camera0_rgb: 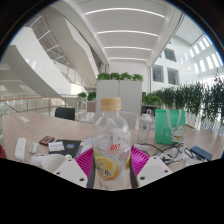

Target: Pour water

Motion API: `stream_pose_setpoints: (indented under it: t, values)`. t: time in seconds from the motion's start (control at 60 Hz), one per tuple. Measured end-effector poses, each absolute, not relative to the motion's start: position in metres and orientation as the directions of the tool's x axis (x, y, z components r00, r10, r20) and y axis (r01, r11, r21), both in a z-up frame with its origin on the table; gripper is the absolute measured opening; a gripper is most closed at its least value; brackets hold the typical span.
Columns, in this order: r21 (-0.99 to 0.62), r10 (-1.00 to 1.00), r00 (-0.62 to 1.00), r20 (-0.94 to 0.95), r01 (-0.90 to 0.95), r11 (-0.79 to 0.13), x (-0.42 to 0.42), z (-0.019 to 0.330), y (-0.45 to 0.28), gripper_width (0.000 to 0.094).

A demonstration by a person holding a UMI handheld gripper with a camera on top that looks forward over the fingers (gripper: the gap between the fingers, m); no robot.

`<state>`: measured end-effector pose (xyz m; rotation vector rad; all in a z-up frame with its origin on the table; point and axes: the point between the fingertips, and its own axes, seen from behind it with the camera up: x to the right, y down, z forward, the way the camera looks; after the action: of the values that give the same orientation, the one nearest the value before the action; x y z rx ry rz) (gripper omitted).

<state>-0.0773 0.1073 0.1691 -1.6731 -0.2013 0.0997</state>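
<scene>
A clear plastic bottle [111,140] with a tan cap and a label showing lemon slices stands upright between my fingers. My gripper [111,163] has its magenta pads [85,159] pressed on both sides of the bottle's lower body, and the bottle is held up above the table. Its base is hidden below the fingers. No cup or other vessel for the water shows clearly.
A long pale table [30,130] stretches behind, with small items, a phone [46,140], cables [170,152] and a green bag [165,125] on it. Potted plants [185,100] line the right side. A staircase rises at the left.
</scene>
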Motion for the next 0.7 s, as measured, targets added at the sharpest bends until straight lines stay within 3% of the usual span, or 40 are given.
stream_pose_setpoints:
  t: [0.067,0.083,0.2,0.483,0.567,0.667,0.7]
  values:
    - [-0.987,0.208,0.978,-0.004,0.030,-0.160,-0.066,0.150,0.110,0.0501]
    - [-0.986,0.212,0.977,-0.018,0.017,-0.165,-0.068,0.127,0.112,0.0499]
    - [-0.982,0.249,0.967,-0.055,-0.007,-0.189,-0.064,0.100,0.113,0.0506]
    - [-0.989,0.300,0.954,-0.026,0.018,-0.144,-0.072,0.107,0.109,0.0531]
    - [-0.977,0.274,0.962,-0.017,0.042,-0.208,-0.065,0.097,0.101,0.0593]
    - [-0.951,0.257,0.966,-0.025,0.057,-0.305,-0.064,0.087,0.077,0.0847]
    - [-0.940,0.237,0.971,-0.043,0.041,-0.338,-0.064,0.088,0.064,0.0843]
